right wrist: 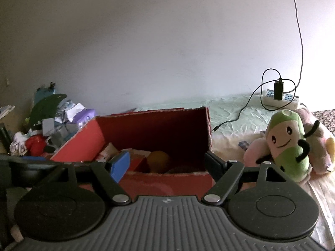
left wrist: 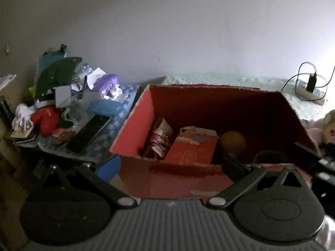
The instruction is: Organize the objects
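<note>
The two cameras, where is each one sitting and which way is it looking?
Left wrist camera: sits on the left gripper, looking forward and down into the red box, with the cluttered pile to its left; only its own two open fingers show.
Right wrist camera: sits on the right gripper, facing the same red box, with the green plush toy to its right; its own open fingers show.
Shared: the box, the orange ball inside, the pile, the power strip.

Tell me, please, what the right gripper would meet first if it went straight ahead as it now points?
Most likely the near wall of the red cardboard box: the open, empty right gripper points squarely at it, though depth is unclear.
</note>
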Demonstrator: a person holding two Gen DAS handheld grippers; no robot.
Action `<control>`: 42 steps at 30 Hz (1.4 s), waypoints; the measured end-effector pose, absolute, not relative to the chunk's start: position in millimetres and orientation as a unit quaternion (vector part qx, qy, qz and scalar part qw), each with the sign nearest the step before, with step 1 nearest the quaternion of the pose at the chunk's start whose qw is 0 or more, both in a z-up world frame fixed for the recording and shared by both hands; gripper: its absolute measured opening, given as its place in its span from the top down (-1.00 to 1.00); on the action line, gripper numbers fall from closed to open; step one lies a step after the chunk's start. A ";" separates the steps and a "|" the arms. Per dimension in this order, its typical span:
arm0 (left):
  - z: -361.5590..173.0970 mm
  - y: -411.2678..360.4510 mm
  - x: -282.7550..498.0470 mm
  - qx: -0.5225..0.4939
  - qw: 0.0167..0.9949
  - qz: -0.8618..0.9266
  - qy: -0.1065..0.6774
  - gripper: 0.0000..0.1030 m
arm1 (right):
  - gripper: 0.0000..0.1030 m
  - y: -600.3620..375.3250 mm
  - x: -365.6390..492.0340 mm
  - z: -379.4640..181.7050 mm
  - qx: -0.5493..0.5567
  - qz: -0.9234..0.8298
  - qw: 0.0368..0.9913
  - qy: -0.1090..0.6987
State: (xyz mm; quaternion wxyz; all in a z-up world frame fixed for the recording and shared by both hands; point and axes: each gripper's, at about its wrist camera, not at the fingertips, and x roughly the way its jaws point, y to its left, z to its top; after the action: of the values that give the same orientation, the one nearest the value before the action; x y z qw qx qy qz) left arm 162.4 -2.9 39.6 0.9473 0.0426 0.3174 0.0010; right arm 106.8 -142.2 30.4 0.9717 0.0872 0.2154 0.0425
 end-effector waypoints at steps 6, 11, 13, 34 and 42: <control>30.8 -7.4 132.8 0.067 0.944 0.002 0.322 -0.99 | -0.58 -149.9 91.3 24.4 0.098 0.037 0.968 0.227; 3.9 -13.2 120.9 0.091 0.930 0.000 0.357 -0.99 | -0.60 -148.6 79.7 11.5 0.088 0.028 0.963 0.254; -6.4 -14.2 117.8 0.092 0.923 -0.007 0.375 -0.99 | -0.60 -147.5 76.7 6.1 0.089 0.028 0.960 0.265; 1.0 -9.7 114.9 0.094 0.926 -0.010 0.365 -0.99 | -0.62 -141.8 72.0 17.0 0.095 0.031 0.965 0.244; 21.9 -13.1 133.4 0.105 0.935 0.006 0.337 -0.99 | -0.67 -143.7 84.6 36.7 0.089 0.027 0.973 0.211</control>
State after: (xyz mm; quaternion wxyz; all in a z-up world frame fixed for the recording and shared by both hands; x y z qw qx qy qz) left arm 133.3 -13.1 21.9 0.9355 0.1052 0.3373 0.0061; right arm 84.6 -143.7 36.7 0.9731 0.0893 0.2106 0.0273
